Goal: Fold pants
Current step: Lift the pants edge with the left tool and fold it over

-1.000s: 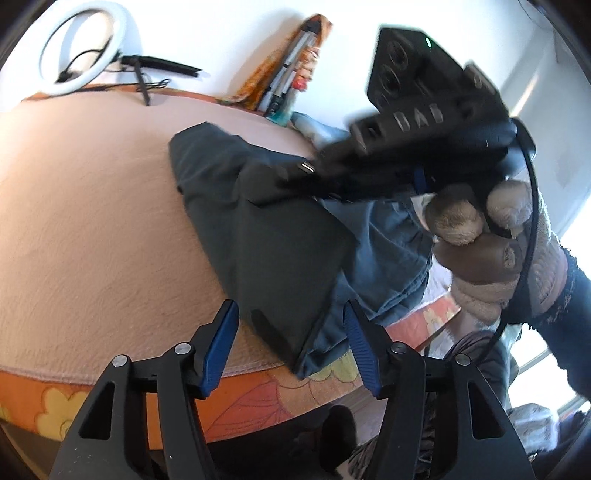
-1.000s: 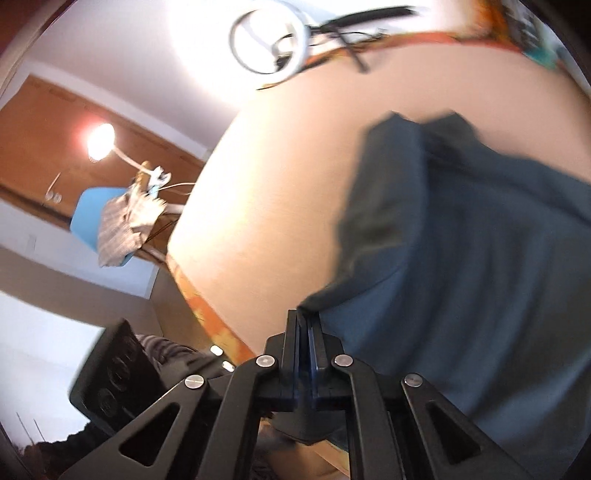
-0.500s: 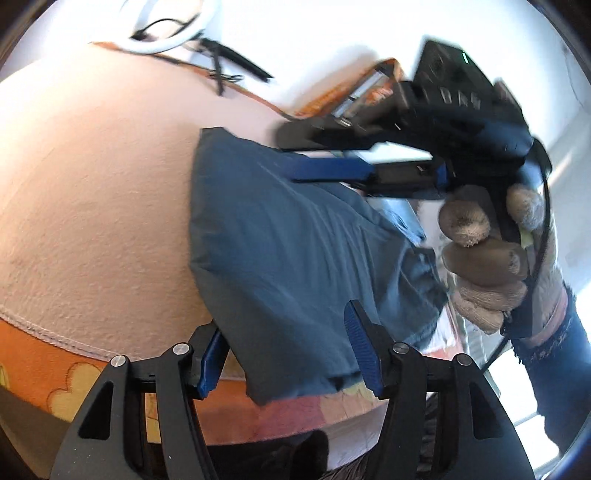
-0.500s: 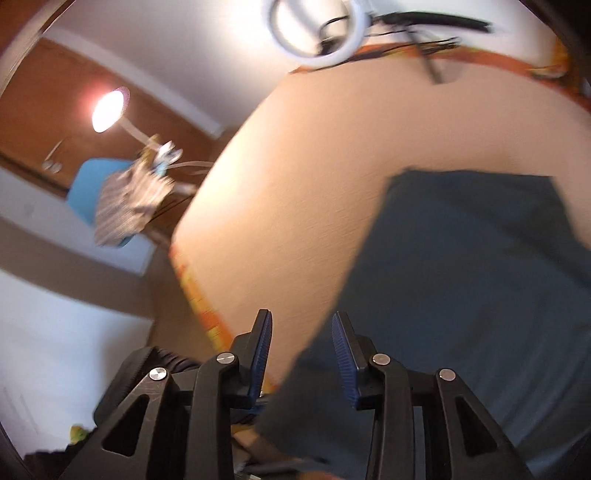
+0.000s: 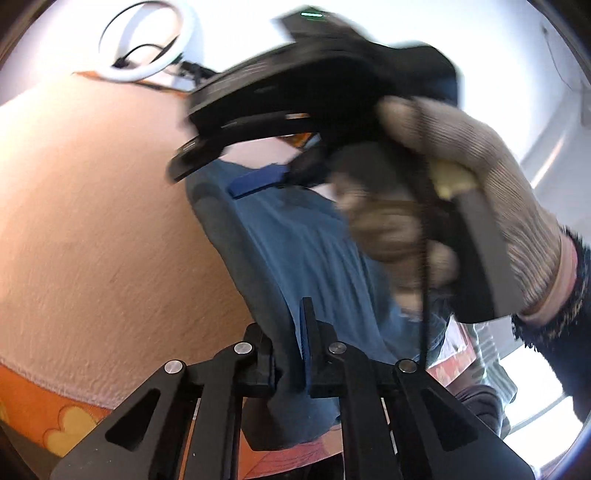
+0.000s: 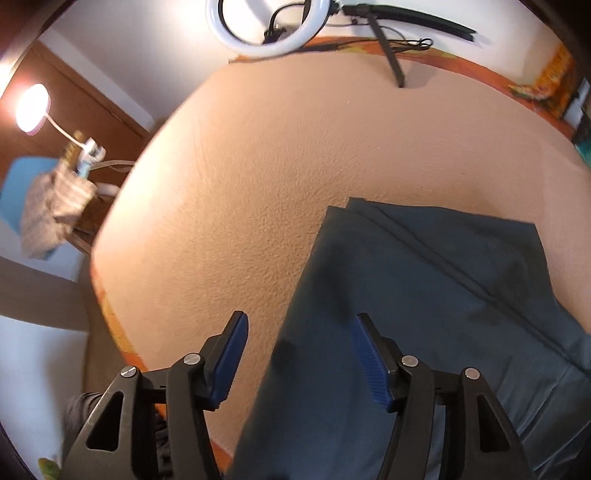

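Dark blue-grey pants (image 5: 310,258) lie folded lengthwise on a peach blanket (image 5: 92,221), their near end hanging over the bed's front edge. My left gripper (image 5: 295,354) is shut on the near end of the pants. My right gripper (image 6: 299,354) is open and empty, held above the left edge of the pants (image 6: 424,295). In the left wrist view the right gripper (image 5: 258,177) appears blurred above the far end of the pants, held by a gloved hand (image 5: 461,206).
A ring light (image 6: 266,26) on a black stand sits at the far edge of the bed. An orange flowered sheet (image 5: 44,417) borders the blanket. A lamp (image 6: 33,107) and a blue chair with cloth (image 6: 44,206) stand left of the bed.
My right gripper let go of the pants, opened and pulled back over them. My left gripper moved in and closed on the near end of the pants.
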`<move>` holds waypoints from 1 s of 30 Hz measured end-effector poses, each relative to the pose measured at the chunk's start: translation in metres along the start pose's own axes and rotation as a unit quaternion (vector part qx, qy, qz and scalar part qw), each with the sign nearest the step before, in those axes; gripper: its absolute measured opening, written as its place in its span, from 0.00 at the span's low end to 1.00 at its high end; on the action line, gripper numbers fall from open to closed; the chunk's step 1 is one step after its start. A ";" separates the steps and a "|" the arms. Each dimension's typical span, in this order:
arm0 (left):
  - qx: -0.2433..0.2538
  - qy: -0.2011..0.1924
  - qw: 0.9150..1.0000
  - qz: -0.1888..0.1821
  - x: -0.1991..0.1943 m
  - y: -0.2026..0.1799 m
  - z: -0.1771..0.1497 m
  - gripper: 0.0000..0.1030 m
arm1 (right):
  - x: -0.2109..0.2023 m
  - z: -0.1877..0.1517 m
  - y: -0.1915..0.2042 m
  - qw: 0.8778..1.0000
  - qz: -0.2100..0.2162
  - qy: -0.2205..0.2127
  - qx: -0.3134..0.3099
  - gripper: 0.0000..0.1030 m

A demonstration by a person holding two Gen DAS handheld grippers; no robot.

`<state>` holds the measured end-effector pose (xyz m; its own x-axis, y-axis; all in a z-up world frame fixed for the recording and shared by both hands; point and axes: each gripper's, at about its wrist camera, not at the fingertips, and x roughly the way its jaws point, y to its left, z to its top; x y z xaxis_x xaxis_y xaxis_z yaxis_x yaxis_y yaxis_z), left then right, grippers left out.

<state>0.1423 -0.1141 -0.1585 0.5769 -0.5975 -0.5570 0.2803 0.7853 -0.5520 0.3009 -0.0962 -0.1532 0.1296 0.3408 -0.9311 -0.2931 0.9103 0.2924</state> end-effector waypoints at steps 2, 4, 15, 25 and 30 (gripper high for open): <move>0.004 0.000 1.000 -0.002 0.001 -0.003 0.001 0.07 | 0.005 0.005 0.009 0.999 -0.031 0.007 -0.015 0.60; 0.008 0.001 1.000 -0.001 0.000 -0.006 -0.002 0.07 | 0.011 0.009 0.013 0.998 -0.048 0.019 -0.027 0.60; 0.016 0.002 1.000 -0.014 -0.002 -0.013 -0.001 0.06 | 0.019 0.000 0.004 0.991 -0.110 0.034 -0.071 0.08; 0.062 -0.006 0.996 -0.069 -0.010 -0.052 0.031 0.05 | -0.094 -0.024 -0.064 0.993 0.013 -0.118 0.028 0.03; 0.092 0.000 0.991 -0.100 -0.002 -0.085 0.043 0.05 | -0.137 -0.043 -0.092 0.984 0.021 -0.164 0.061 0.03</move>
<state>0.1510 -0.1729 -0.0838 0.4948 -0.7445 -0.4483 0.5247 0.6672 -0.5287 0.2694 -0.2365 -0.0618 0.4245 0.4186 -0.8028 -0.1912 0.9081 0.3724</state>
